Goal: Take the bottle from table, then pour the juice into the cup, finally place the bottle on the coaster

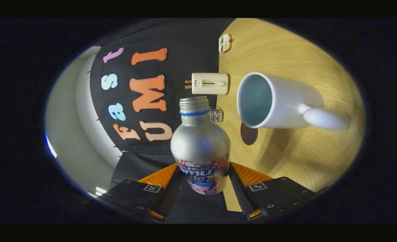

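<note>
My gripper is shut on a silver bottle with a colourful label, both fingers pressing on its lower body. The gripper is rolled on its side, so the bottle lies about level above the wooden table. Its uncapped threaded neck points ahead, with a blue ring under the thread. A white cup with a handle stands on the table beyond the fingers, its mouth just beside and ahead of the bottle's neck. I see no liquid running. A dark round coaster lies on the table by the cup.
A beige boxy device with plug prongs lies at the table's far edge by the black wall cloth. A small glass item sits behind the bottle's neck. A small pale box lies farther along that edge.
</note>
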`<state>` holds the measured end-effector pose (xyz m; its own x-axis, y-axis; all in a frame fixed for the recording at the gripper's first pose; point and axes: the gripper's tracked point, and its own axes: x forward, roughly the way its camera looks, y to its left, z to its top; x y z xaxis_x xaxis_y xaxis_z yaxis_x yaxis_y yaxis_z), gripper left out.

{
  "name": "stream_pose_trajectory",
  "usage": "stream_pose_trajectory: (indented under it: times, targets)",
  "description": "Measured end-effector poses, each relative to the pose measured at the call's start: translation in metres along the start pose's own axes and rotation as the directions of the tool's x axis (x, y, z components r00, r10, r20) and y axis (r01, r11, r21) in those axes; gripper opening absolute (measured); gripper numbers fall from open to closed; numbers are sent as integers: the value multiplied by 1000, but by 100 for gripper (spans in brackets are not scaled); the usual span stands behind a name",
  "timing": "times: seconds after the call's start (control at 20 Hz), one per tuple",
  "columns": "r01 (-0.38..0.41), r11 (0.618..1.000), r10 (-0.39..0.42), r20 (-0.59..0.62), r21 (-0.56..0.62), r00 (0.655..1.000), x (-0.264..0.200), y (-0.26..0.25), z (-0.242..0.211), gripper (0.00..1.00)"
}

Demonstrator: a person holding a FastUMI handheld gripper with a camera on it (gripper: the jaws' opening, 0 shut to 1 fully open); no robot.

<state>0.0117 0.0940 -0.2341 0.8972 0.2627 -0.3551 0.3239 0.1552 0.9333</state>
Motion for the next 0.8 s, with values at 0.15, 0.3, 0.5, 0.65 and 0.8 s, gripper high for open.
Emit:
stream_pose_trajectory:
  times: [0.15,0.3,0.5,0.65,0.8]
  targets:
    - [63,976,-51,64,-207,997,-1,-4,11,77]
    - [107,915,-61,129,-389,990,-3,3,24,77]
    - [144,814,-61,163,-562,985,6,13,32,77]
    - [171,716,-79,165,-677,983,13,13,34,78]
    - [198,647,-97,178,-737,979,23,14,39,77]
